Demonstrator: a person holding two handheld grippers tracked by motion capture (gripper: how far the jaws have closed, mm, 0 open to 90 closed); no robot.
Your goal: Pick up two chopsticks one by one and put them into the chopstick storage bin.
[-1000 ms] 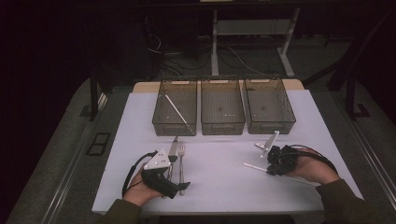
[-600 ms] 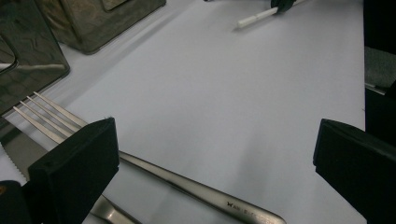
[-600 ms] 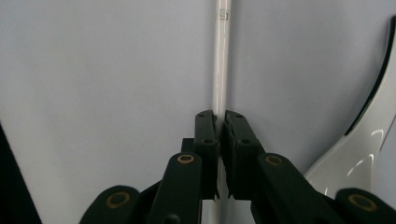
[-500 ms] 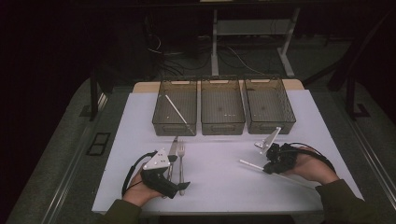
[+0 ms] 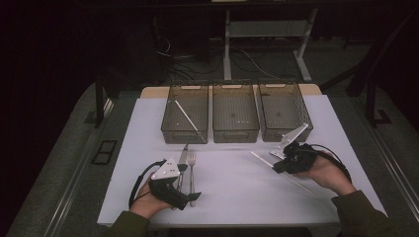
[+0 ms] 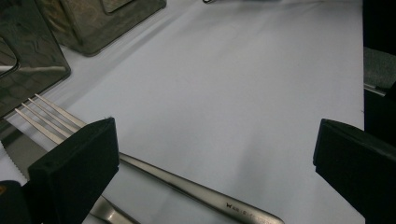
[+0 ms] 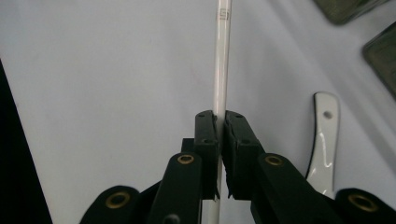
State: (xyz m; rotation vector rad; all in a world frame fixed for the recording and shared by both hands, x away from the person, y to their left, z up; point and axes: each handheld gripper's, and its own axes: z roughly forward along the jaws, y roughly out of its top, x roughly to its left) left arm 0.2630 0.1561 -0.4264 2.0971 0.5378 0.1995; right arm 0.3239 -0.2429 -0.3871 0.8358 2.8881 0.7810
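Lying across the white worktop [image 5: 232, 197] before three mesh bins [image 5: 235, 113], right tool [image 7: 220, 122] clamping a white chopstick [image 7: 221, 60] above the sheet, left tool [image 6: 215, 154] gaping wide over a fork [image 6: 187, 184], spoon handle [image 7: 323, 135] resting beside.

i see a glossy white plastic-looking chopstick [image 7: 221, 60] in matt black jaws, a brushed metal fork [image 6: 154, 172], smoky translucent plastic bins [image 5: 235, 111], a smooth matt white table [image 5: 232, 187]
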